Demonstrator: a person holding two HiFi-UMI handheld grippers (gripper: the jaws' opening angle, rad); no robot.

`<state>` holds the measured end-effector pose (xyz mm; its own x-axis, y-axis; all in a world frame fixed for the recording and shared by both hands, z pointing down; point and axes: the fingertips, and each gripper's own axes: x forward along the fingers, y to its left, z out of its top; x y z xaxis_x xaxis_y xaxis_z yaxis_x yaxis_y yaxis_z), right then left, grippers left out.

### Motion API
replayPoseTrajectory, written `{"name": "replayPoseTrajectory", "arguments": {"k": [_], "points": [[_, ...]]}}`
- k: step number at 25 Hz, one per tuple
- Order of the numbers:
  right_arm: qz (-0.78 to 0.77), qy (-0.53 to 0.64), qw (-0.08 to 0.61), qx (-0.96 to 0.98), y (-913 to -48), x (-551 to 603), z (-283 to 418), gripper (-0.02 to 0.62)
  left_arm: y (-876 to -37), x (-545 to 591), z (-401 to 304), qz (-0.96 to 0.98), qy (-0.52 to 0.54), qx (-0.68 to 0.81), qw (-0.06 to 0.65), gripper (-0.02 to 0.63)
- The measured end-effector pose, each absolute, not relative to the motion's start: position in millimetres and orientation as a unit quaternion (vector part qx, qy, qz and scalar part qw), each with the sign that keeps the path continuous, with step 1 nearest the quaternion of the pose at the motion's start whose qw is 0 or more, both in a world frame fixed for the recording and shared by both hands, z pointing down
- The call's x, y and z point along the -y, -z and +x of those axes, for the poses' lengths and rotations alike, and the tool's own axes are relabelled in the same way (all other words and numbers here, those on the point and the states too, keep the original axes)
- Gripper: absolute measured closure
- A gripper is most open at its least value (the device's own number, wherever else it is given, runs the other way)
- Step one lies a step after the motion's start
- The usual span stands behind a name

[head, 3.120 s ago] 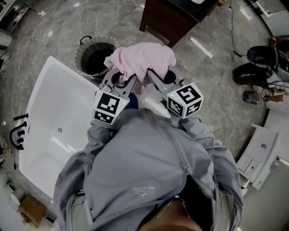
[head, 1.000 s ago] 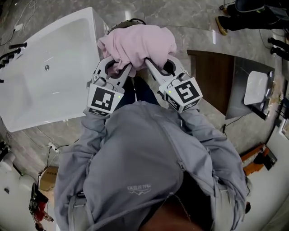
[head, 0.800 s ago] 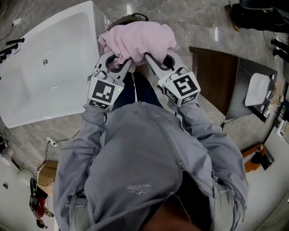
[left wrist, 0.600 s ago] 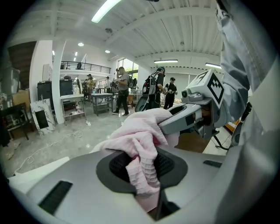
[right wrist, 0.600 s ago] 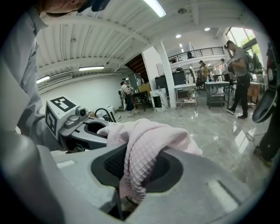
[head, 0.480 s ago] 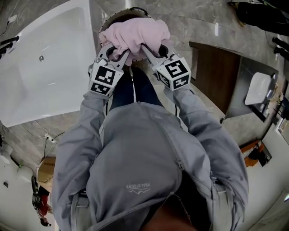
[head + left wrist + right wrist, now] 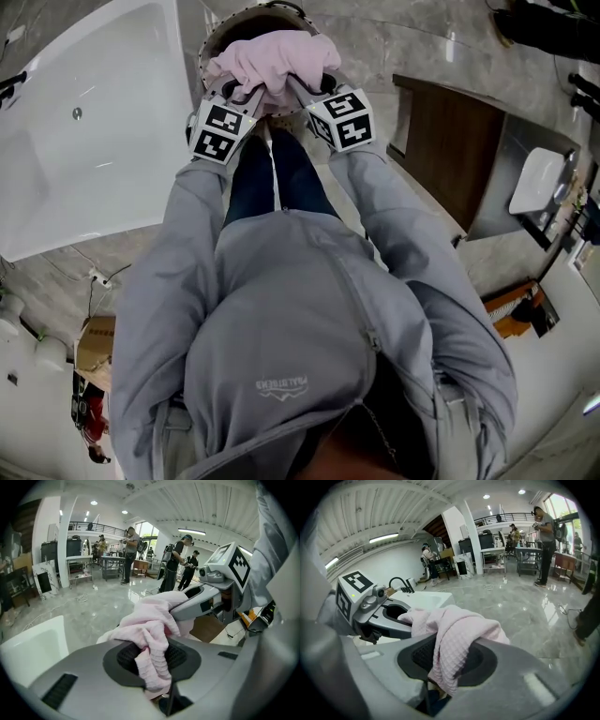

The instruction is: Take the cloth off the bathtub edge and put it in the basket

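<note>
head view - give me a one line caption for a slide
Left gripper and right gripper both clamp a bunched pink cloth over the basket, beside the white bathtub.

R gripper (image 7: 447, 660) clamped on pink cloth (image 7: 459, 630), waffle fabric bunched btwn the pads & spilling over the top. L gripper (image 7: 401, 619) at left, touching same cloth. White bathtub (image 7: 425, 601) w/ black tap (image 7: 400, 584) behind, glossy floor (image 7: 525, 606) beyond.

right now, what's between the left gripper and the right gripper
The pink cloth, bunched up and clamped by both the left gripper and the right gripper, over the basket; the head view shows it.
</note>
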<state>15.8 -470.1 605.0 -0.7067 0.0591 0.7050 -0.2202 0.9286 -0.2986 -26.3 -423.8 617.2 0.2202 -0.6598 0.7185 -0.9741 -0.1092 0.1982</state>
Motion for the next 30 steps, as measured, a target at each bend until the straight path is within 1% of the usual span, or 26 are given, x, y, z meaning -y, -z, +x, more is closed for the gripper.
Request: {"name": "replayPoseTrajectory", "arguments": {"k": [5,8,9,11,13,14,15,16,21,30], "points": [[0.049,-0.2,0.413,0.887,-632.4,471.3,13.2,0.499,-641.6,420.5,-30.0,0.689,-0.25,0.577,0.361,0.518],[0.054,-0.2,0.435,0.876,-644.3,472.3,11.7,0.491,-655.2,417.4,-32.4,0.674,-0.254,0.573,0.39,0.515],[0.058,-0.2,0.452,0.867,-651.9,472.2,13.7,0.488,-662.3,414.4,-32.6,0.669,-0.26,0.567,0.403,0.487],[0.072,-0.202,0.494,0.842,-670.3,472.5,23.2,0.474,-677.6,405.1,-33.7,0.655,-0.271,0.556,0.433,0.4],[0.09,-0.203,0.523,0.823,-683.9,475.2,35.6,0.45,-689.7,392.7,-37.3,0.639,-0.278,0.55,0.46,0.354],[0.097,-0.2,0.53,0.818,-687.8,476.7,40.9,0.41,-693.4,386.7,-39.1,0.634,-0.277,0.548,0.47,0.353],[0.1,-0.197,0.535,0.816,-690.5,477.7,45.4,0.354,-695.7,381.1,-40.9,0.631,-0.275,0.547,0.476,0.353],[0.1,-0.196,0.539,0.814,-692.6,477.4,49.5,0.336,-697.1,376.1,-42.9,0.629,-0.273,0.547,0.48,0.351],[0.101,-0.207,0.545,0.806,-698.3,471.0,61.9,0.327,-701.3,360.7,-49.0,0.614,-0.262,0.558,0.493,0.353],[0.102,-0.2,0.529,0.818,-685.0,463.9,48.4,0.327,-691.0,368.2,-47.4,0.626,-0.263,0.56,0.475,0.351]]}}
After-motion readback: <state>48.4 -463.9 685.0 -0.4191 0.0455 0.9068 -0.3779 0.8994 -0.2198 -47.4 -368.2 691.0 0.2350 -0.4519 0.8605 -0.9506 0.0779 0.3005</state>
